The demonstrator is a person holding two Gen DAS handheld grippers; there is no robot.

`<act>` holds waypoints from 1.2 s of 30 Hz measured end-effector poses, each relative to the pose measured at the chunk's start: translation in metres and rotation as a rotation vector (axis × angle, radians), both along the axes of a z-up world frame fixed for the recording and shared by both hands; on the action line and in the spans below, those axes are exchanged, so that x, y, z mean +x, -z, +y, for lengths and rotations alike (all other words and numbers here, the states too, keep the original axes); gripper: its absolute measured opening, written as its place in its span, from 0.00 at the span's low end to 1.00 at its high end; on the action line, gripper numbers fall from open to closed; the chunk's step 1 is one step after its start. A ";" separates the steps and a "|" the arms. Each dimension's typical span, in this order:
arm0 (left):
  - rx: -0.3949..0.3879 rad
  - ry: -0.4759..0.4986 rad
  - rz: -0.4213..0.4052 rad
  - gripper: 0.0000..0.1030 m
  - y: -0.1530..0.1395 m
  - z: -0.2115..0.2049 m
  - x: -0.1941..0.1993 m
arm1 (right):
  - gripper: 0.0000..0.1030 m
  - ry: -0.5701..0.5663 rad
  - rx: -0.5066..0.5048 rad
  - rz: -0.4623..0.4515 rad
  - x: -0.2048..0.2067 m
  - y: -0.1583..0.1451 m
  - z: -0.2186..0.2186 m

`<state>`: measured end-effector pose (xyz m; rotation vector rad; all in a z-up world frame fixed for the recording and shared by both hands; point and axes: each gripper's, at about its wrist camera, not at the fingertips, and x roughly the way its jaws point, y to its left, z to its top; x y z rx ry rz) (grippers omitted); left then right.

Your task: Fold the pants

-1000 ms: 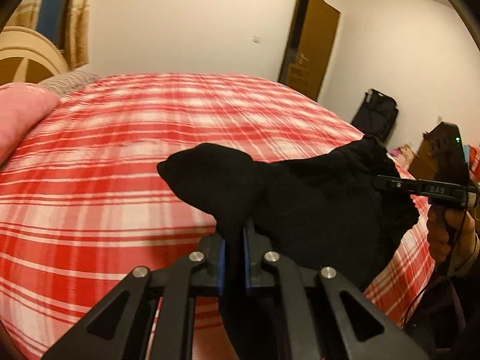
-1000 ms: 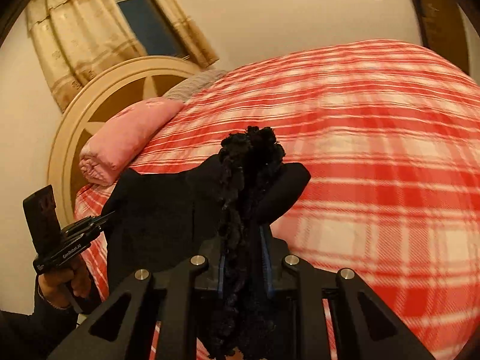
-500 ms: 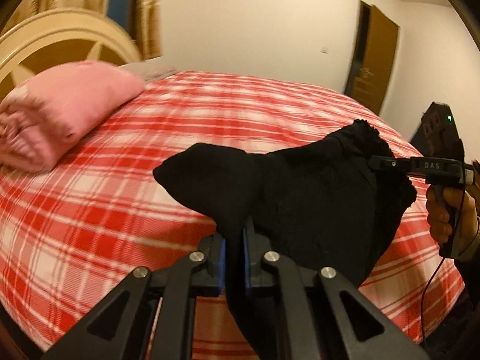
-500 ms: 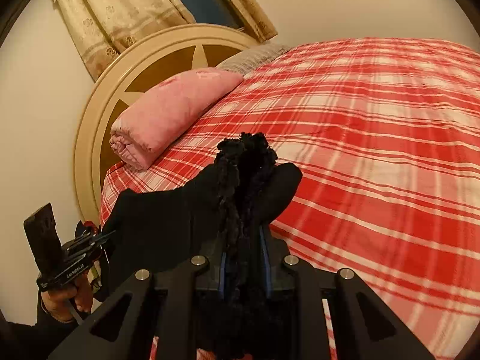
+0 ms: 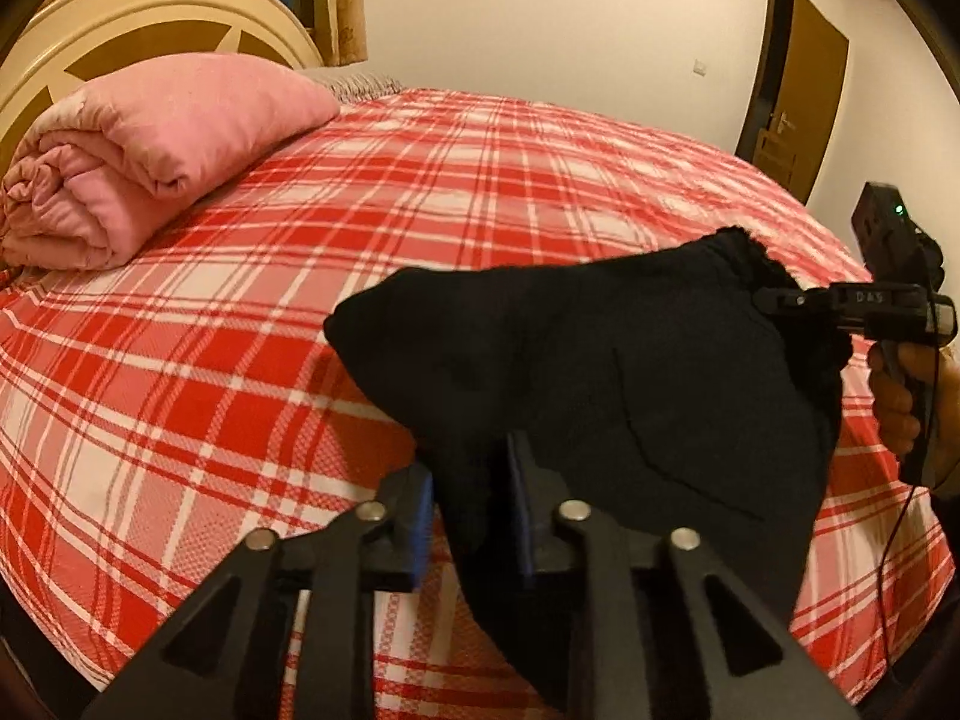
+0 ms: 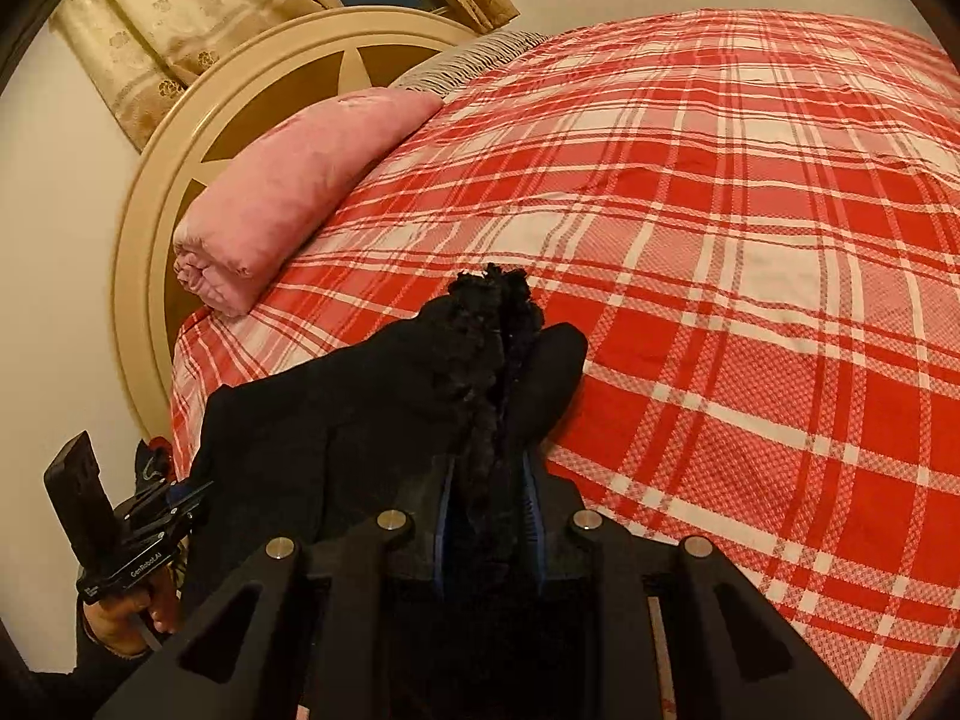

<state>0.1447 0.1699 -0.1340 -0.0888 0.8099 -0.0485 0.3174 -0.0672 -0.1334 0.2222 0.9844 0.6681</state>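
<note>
The black pants (image 5: 600, 384), soft, limp and probably light, hang over the bed (image 5: 240, 360) between the grippers: the left gripper (image 5: 471, 510) has just been opening with cloth loose between its pads, while the right gripper (image 6: 489, 516) pinches the fuzzy edge, a good place to hold.

Warm dim indoor light, sharp focus, strong fisheye bending at edges

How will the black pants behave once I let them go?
Likely floppy: the pants sag between the grippers. Probably bulky, not slippery: fuzzy lining bunches in the right gripper. The left gripper has just been opening around its corner, which may slump onto the bed.
</note>
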 end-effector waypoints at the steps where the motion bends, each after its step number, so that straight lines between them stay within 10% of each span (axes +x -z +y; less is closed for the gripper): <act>1: 0.003 -0.002 0.002 0.31 0.001 0.000 0.000 | 0.22 0.000 -0.003 0.000 0.000 0.000 0.000; 36: 0.038 -0.155 -0.011 0.88 0.021 0.006 -0.013 | 0.58 0.064 -0.093 -0.032 -0.011 0.018 -0.006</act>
